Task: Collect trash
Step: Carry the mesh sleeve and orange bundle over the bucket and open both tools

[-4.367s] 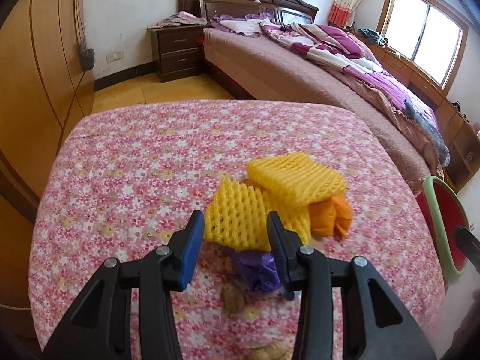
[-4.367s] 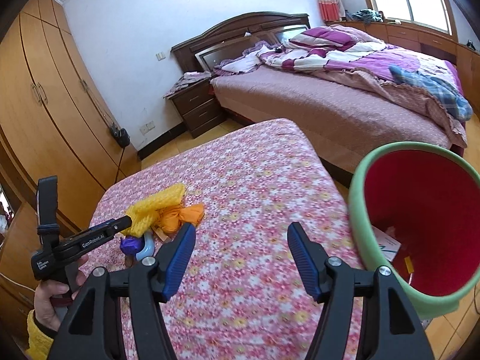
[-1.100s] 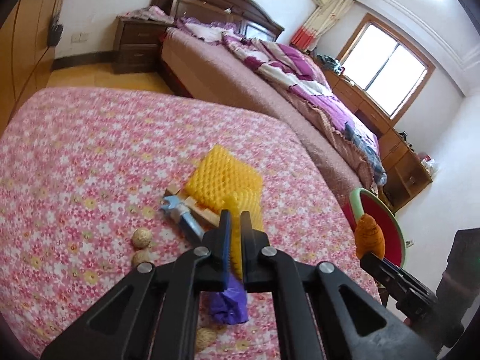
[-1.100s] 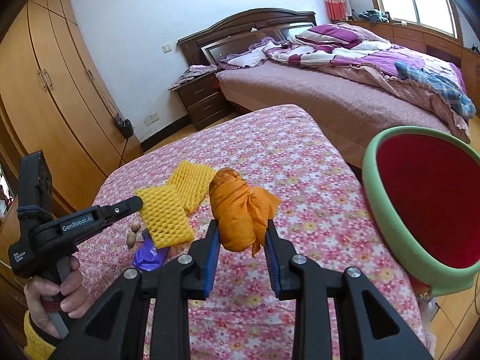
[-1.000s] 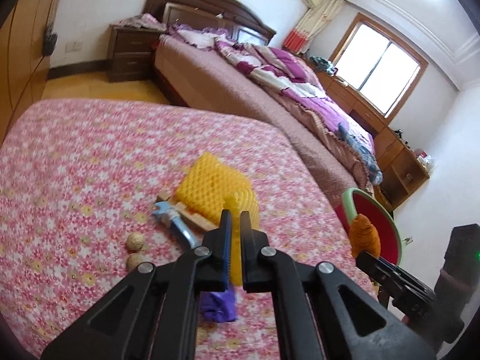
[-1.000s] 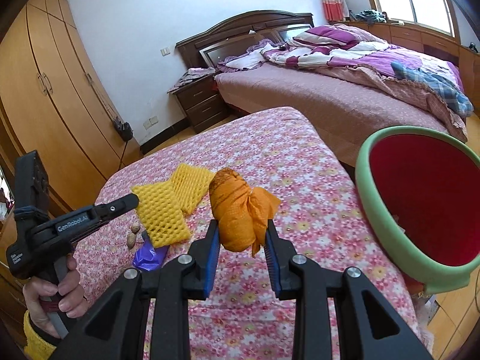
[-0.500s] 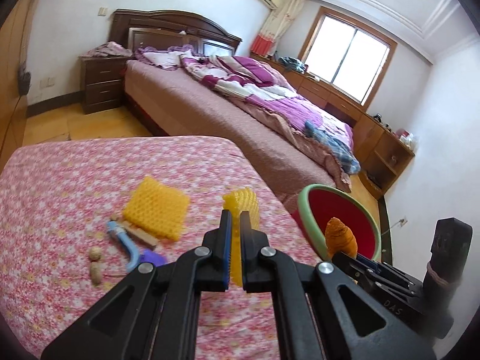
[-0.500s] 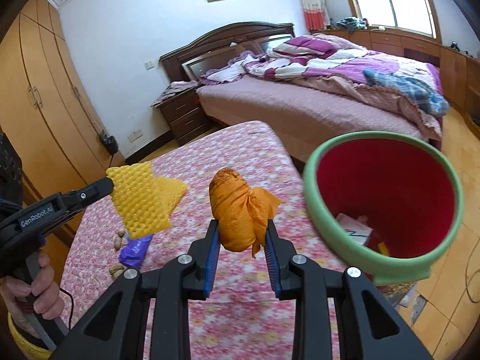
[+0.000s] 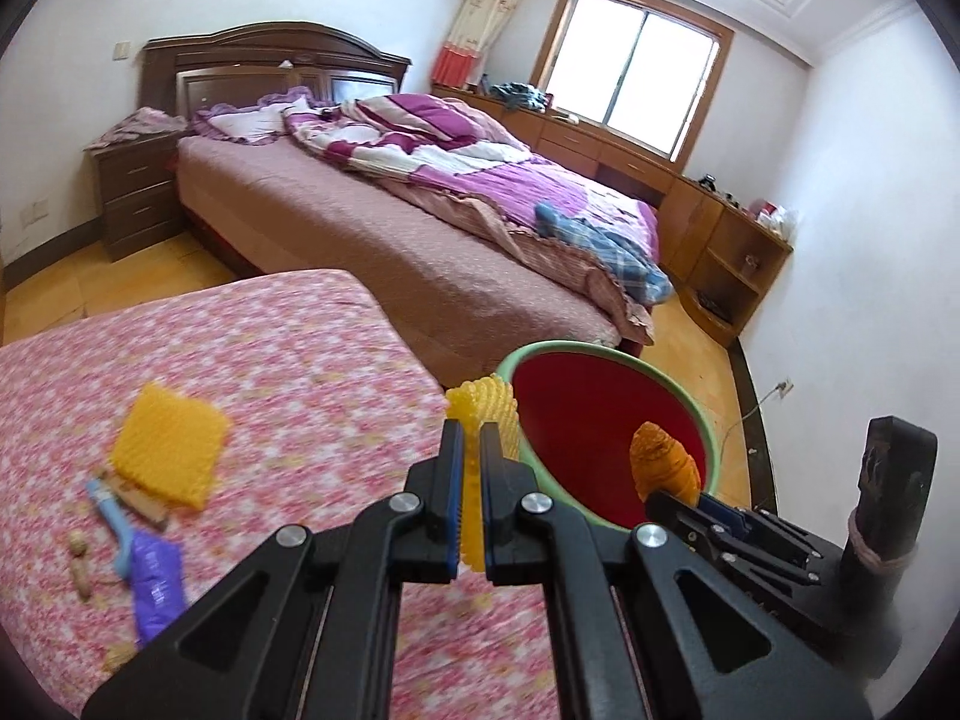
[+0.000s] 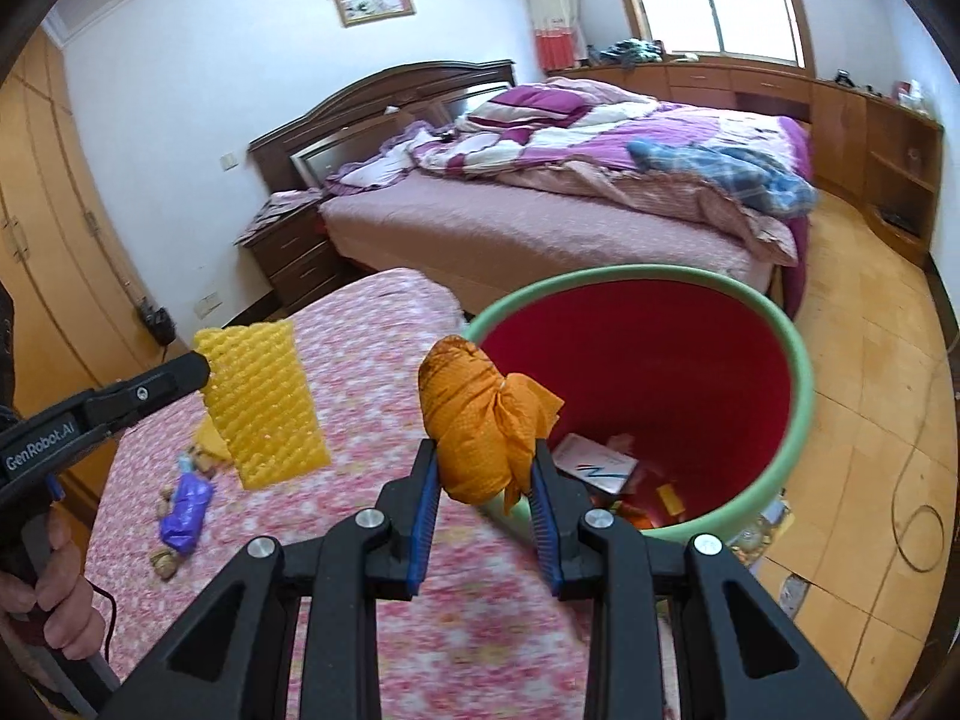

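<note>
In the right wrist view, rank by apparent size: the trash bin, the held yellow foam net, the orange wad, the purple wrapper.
1. Trash bin.
2-3. Yellow foam net and orange wad: look alike, and nearness makes ranking unsure.
4. Purple wrapper, lying farther off on the tablecloth.

Sunlit white-walled bedroom; dark wooden bed [image 9: 384, 210] with purple quilt [image 9: 456, 156]; nightstand [image 9: 135, 192]; window [image 9: 630, 81]; wooden floor [image 10: 870, 372]
</note>
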Demonstrator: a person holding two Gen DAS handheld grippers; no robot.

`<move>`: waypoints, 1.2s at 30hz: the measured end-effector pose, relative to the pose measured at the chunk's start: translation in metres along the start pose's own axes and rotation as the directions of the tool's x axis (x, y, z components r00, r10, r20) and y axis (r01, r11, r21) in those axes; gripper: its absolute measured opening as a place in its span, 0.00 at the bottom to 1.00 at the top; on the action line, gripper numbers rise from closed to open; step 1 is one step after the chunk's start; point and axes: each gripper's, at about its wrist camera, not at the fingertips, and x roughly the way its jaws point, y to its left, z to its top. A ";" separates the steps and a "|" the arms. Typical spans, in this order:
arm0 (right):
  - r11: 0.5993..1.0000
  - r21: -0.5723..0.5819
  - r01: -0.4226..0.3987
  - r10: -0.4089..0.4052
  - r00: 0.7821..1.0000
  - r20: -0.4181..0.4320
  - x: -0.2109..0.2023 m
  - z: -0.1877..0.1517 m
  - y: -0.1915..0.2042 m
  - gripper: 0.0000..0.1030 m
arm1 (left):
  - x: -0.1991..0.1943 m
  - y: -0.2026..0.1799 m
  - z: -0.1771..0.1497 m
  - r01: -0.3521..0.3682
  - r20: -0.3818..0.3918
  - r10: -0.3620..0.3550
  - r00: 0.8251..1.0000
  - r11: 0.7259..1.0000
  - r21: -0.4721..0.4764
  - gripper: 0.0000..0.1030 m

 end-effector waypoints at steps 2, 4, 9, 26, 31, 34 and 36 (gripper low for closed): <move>1.000 0.017 0.012 -0.012 1.000 0.000 0.002 0.001 -0.012 0.30 | 0.008 -0.009 0.003 0.012 -0.001 -0.012 1.000 1.000 0.014 0.03; 0.999 0.032 0.026 -0.026 1.000 -0.001 0.003 0.003 -0.022 0.30 | 0.015 -0.019 0.006 0.021 0.001 -0.021 1.000 0.999 0.027 0.03; 0.997 0.058 0.042 -0.042 0.999 -0.009 0.010 0.004 -0.042 0.31 | 0.041 -0.040 0.011 0.045 -0.015 -0.044 0.999 0.998 0.049 0.03; 0.991 0.128 0.031 -0.030 0.999 -0.013 0.024 0.000 -0.077 0.40 | 0.089 -0.062 0.002 0.012 -0.065 -0.003 0.998 0.991 0.134 0.10; 0.991 0.133 0.032 -0.032 0.999 -0.005 0.021 0.000 -0.077 0.49 | 0.088 -0.063 0.000 -0.002 -0.063 0.011 0.998 0.990 0.139 0.32; 0.990 0.136 0.033 -0.032 0.999 -0.006 0.020 0.000 -0.075 0.53 | 0.085 -0.060 -0.004 -0.006 -0.080 0.017 0.997 0.991 0.133 0.32; 0.991 0.133 0.031 -0.030 1.000 -0.009 0.019 0.000 -0.073 0.59 | 0.080 -0.056 -0.007 -0.012 -0.086 0.023 0.996 0.993 0.120 0.32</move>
